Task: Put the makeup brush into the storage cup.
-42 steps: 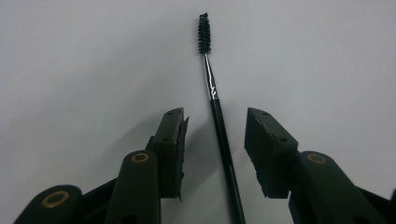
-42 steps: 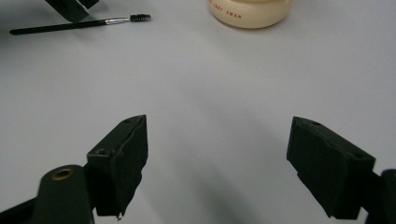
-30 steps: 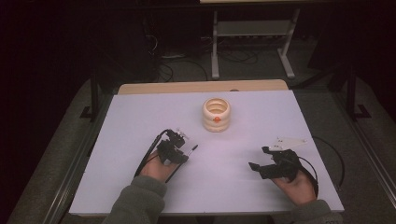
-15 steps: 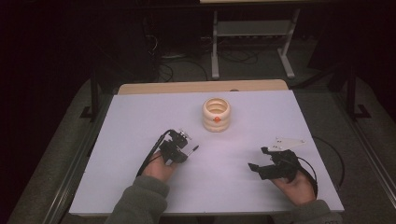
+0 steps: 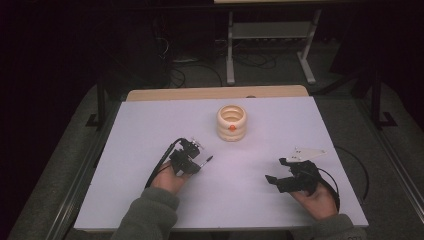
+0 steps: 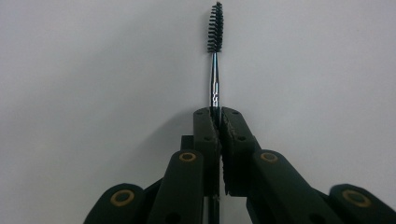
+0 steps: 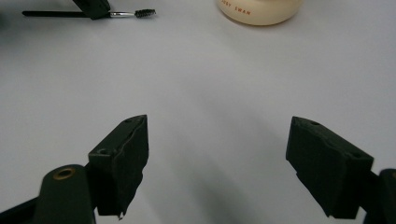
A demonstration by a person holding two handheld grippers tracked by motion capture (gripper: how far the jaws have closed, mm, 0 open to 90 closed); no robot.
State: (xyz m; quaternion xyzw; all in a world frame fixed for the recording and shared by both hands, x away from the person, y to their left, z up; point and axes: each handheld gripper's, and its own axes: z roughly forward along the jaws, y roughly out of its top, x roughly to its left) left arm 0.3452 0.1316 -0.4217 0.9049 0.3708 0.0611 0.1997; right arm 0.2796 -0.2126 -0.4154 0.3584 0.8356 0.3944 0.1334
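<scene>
Left gripper (image 6: 218, 116) has just closed, clamped on the mascara wand (image 6: 215, 70) with bristles straight ahead; right gripper (image 7: 217, 158) stands apart, empty, so lift level and steer toward the cream holder (image 5: 231, 122) ahead-right.

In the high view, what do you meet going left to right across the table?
Left gripper, shut on the thin brush whose bristle tip points right → cream ribbed holder, farther back near the middle → right gripper, jaws open with nothing between them, near the right edge of the table.
</scene>
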